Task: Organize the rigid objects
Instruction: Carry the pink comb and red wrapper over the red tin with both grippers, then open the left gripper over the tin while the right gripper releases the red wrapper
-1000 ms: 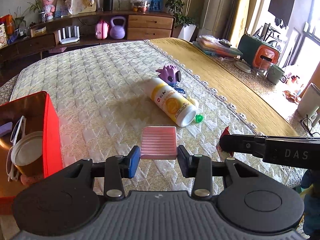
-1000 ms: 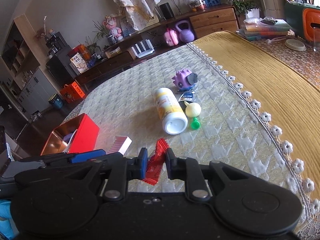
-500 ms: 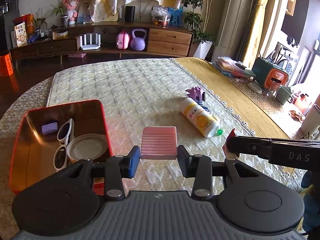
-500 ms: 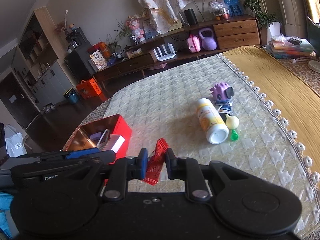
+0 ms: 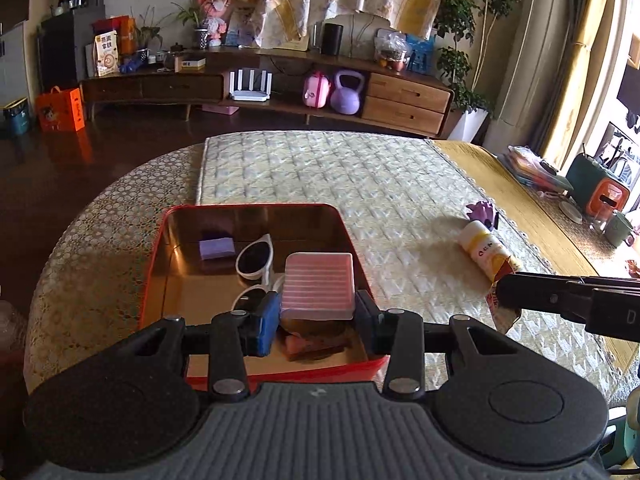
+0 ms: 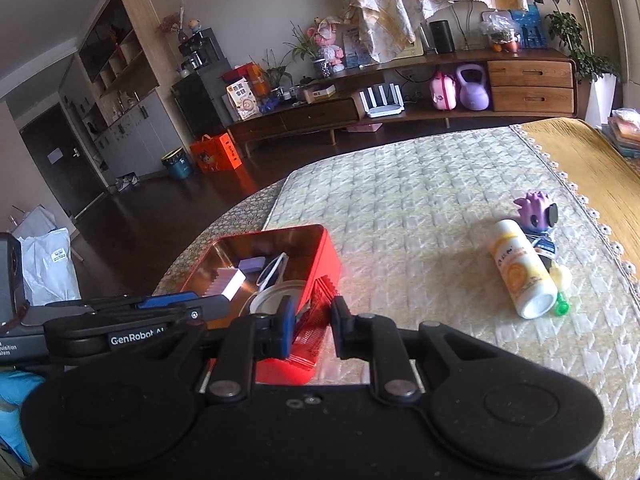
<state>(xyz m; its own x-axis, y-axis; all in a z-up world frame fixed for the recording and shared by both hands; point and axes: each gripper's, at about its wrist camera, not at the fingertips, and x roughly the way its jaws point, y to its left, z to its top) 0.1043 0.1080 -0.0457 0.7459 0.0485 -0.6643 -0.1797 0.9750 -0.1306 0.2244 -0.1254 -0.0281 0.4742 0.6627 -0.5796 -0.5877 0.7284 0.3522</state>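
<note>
My left gripper [image 5: 318, 312] is shut on a pink ribbed box [image 5: 318, 282] and holds it above the red tin [image 5: 160, 248]. The tin holds white sunglasses [image 5: 256, 258], a purple block [image 5: 216, 248] and a round lid, partly hidden. My right gripper [image 6: 311, 328] is shut on a red snack packet [image 6: 310, 334] just right of the tin [image 6: 326, 258]. The pink box also shows in the right wrist view [image 6: 226, 282]. A white and yellow bottle [image 6: 520, 270], a purple toy [image 6: 536, 210] and a green-capped yellow item [image 6: 560, 280] lie on the quilted mat.
The quilted mat [image 5: 360, 184] covers the table, with a yellow cloth [image 5: 532, 216] to the right. Books, a green box and cups [image 5: 600, 200] stand at the far right. A wooden sideboard [image 5: 280, 84] lines the back wall.
Both grippers moved left, from near the bottle to the red tin. The pink box now hangs over the tin. The red packet stays gripped beside the tin.
</note>
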